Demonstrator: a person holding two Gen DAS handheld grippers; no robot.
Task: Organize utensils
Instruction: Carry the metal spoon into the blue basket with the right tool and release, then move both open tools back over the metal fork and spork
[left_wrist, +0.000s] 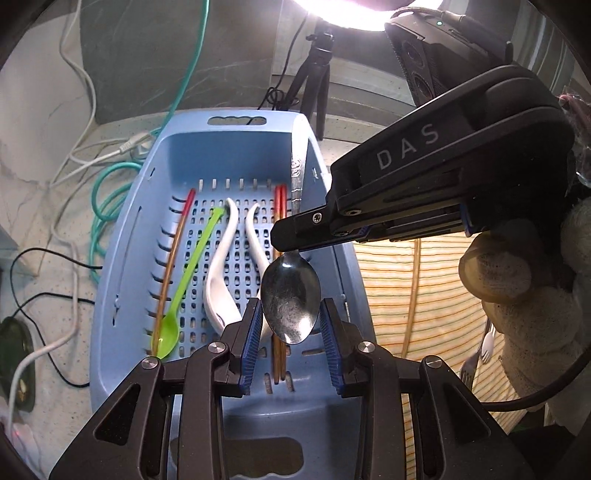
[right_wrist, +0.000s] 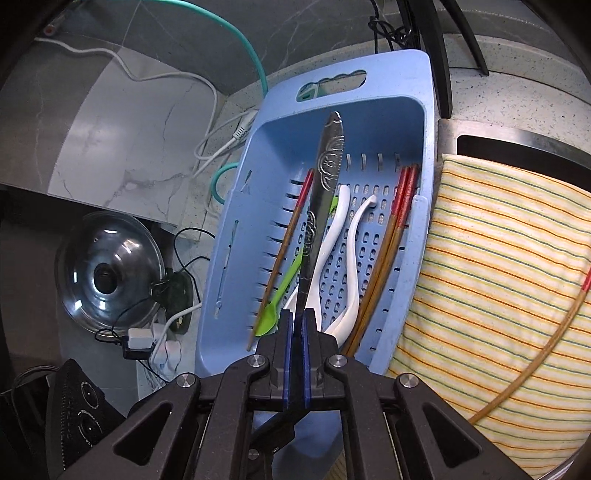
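Note:
A metal spoon (left_wrist: 290, 295) with an embossed handle (right_wrist: 325, 177) hangs over the blue slotted basket (left_wrist: 110, 266). My right gripper (left_wrist: 284, 240) reaches in from the right, and its pads are shut on the spoon's neck (right_wrist: 297, 321). My left gripper (left_wrist: 290, 310) sits at the spoon's bowl, with a blue pad against each side of it. In the basket (right_wrist: 369, 66) lie a green plastic spoon (left_wrist: 188, 266), two white spoons (left_wrist: 221, 273) and red-tipped chopsticks (left_wrist: 280, 199) along both sides.
A striped cloth (right_wrist: 498, 277) lies right of the basket with a chopstick (right_wrist: 546, 350) on it; forks (left_wrist: 476, 354) lie on it too. A gloved hand (left_wrist: 524, 295) holds the right gripper. On the left are a pot lid (right_wrist: 107, 269), cables (left_wrist: 110, 192) and a power strip (right_wrist: 162, 343); a tripod (left_wrist: 317, 74) stands behind.

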